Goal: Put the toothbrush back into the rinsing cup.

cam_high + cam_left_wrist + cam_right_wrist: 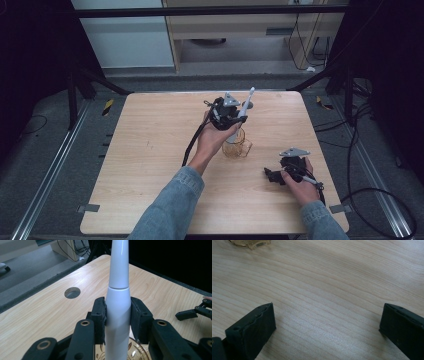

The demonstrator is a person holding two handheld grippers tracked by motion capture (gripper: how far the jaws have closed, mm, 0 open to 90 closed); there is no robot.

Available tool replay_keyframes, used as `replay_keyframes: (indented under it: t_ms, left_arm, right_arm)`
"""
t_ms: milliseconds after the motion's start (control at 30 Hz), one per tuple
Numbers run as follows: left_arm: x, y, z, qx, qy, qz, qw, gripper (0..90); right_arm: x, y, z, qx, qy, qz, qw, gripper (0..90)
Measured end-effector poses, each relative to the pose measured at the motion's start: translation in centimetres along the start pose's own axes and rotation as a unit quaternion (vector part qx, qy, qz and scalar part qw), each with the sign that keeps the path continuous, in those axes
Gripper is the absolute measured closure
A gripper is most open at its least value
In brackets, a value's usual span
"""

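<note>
Your toothbrush (118,305), a smooth white electric type, judges light, rigid and slippery; its tapered, glossy body could slide, so the present hold on the thick handle section is the right place, above the fragile amber glass (236,146) near mid-table (150,150). Your left gripper (118,312) is clamped on that handle, both pads pressing its sides. Your right gripper (327,322) stands wide apart, holding nothing, low over bare wood.

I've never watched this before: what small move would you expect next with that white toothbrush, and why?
Probably lower it straight down. The left claw is shut on the electric toothbrush, holding it upright over the amber glass cup, its lower end seemingly already inside; the right claw rests open, apart.
</note>
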State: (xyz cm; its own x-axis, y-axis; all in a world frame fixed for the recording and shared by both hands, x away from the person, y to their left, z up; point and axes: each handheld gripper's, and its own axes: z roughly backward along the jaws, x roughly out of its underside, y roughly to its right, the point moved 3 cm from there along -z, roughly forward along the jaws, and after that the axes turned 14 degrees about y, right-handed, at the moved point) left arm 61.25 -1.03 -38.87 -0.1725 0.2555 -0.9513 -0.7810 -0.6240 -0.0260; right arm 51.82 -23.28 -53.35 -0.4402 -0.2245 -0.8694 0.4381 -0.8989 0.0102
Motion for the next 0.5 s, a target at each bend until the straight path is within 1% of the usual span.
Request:
replay_keyframes:
  t_ms: [133, 500]
  left_arm:
    - [0.08, -0.02, -0.03, -0.002, 0.001, 0.001, 1.0000, 67.1]
    - [0.79, 0.00, -0.37, -0.003, -0.005, 0.001, 1.0000, 67.1]
  right_arm:
    - [0.00, 0.00, 0.00, 0.000, 0.000, 0.000, 1.0000, 0.4]
    - [0.00, -0.01, 0.00, 0.000, 0.000, 0.000, 1.0000, 0.4]
